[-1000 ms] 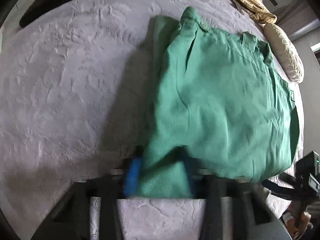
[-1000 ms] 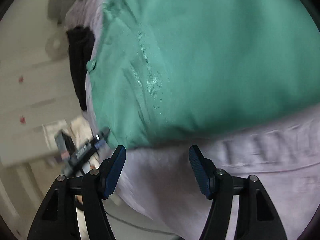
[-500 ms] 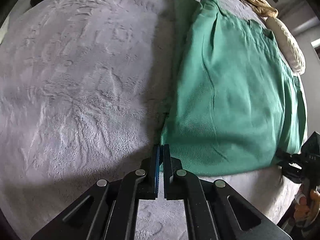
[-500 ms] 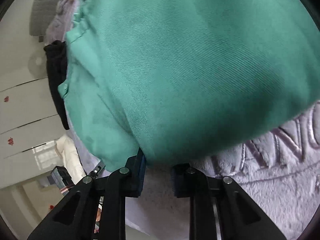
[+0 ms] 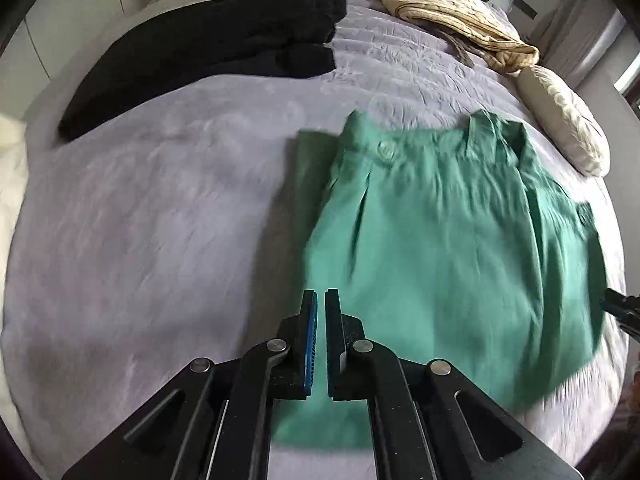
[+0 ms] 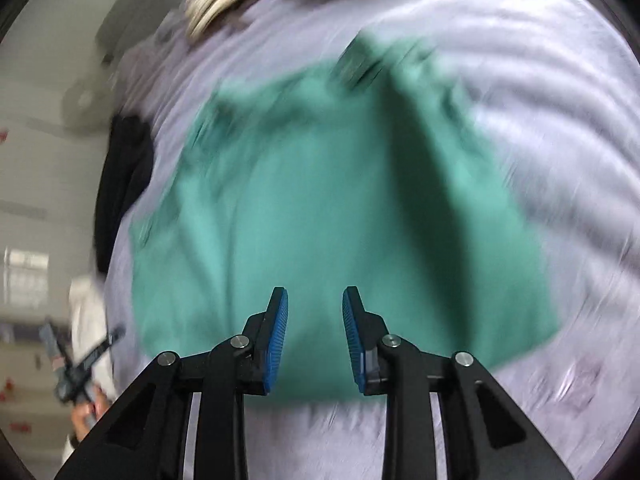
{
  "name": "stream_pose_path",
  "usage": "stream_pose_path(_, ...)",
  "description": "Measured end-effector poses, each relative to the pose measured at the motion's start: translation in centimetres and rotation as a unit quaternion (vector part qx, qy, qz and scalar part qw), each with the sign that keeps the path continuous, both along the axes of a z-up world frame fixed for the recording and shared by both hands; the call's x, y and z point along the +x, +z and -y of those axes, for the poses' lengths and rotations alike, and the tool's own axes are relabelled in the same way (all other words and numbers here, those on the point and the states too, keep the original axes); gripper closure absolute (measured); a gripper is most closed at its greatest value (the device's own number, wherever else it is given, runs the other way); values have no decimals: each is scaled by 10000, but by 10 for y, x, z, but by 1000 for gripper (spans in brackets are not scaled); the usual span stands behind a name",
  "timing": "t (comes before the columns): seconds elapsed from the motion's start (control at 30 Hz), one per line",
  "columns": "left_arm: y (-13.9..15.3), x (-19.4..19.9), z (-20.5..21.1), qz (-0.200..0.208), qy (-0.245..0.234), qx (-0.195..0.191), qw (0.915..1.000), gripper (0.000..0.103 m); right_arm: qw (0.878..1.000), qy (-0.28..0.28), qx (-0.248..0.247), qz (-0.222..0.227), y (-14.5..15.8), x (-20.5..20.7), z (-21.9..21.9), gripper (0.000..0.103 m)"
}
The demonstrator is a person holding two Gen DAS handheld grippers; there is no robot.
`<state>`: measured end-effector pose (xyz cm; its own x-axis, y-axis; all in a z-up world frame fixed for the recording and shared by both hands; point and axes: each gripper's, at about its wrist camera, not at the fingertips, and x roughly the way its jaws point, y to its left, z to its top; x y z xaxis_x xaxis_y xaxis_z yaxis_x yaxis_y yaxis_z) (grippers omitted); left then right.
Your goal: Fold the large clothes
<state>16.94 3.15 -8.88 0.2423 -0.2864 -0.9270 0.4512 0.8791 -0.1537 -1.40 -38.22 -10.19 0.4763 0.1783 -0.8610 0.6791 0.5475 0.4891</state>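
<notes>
A folded pair of green trousers [image 5: 452, 248] lies flat on the grey bedspread [image 5: 152, 208], waistband and button toward the far side. My left gripper [image 5: 321, 300] hovers over the trousers' near left edge, shut with nothing between its pads. The right wrist view is blurred by motion. There the green trousers [image 6: 328, 208] fill the middle, and my right gripper [image 6: 315, 298] hangs above their near edge. Its jaws are opening and no cloth is between them. The right gripper's tip pokes in at the far right of the left wrist view.
Folded black clothes [image 5: 208, 44] lie at the bed's far left. A beige patterned garment [image 5: 452, 12] and a pale cushion [image 5: 560, 116] sit at the far right. The other gripper and a hand [image 6: 80, 364] show at the right view's lower left, beyond the bed edge.
The left gripper let go of the trousers' edge, shut, and rose back from them. The right gripper closed in at the fold's edge, then lifted away and is spreading its jaws again.
</notes>
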Motion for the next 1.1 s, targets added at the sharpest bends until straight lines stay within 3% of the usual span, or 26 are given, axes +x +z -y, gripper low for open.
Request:
stream_pose_path(0.13, -28, 18, 42, 184, 34, 386, 9991, 98, 9993, -172, -338, -68, -1, 14, 34, 72)
stream_pose_path(0.23, -58, 31, 47, -119, 285, 520, 9982, 98, 9976, -250, -550, -324, -17, 20, 45, 72)
stream_pose_path(0.3, -65, 37, 39, -304, 437, 273, 9982, 98, 9967, -409, -502, -495, -36, 17, 53, 84)
stream_pose_path(0.33, -64, 39, 34, -372, 484, 191, 9980, 98, 9970, -530, -341, -451, -47, 7, 62, 101)
stream_pose_path(0.37, -62, 40, 31, -377, 485, 197, 9979, 98, 9969, -628, -241, -412, -53, 0, 67, 103)
stream_pose_path(0.43, -55, 40, 24, -327, 429, 309, 9981, 98, 9964, -831, 16, -183, -59, -14, 72, 103)
stream_pose_path(0.53, -42, 31, 9, -248, 427, 438, 9978, 98, 9954, -935, 60, -202, -52, -22, 72, 103)
stream_pose_path(0.83, -18, -31, -13, -130, 94, 764, 9970, 98, 9985, -400, -287, -244, -7, -44, 13, 100)
stream_pose_path(1.0, -25, -54, -25, -486, 274, 705, 9959, 98, 9974, -422, -92, -583, -24, -63, -11, 100)
stream_pose_path(1.1, -30, -66, -34, -597, 374, 888, 9936, 98, 9908, -938, 330, -915, -49, -91, -6, 100)
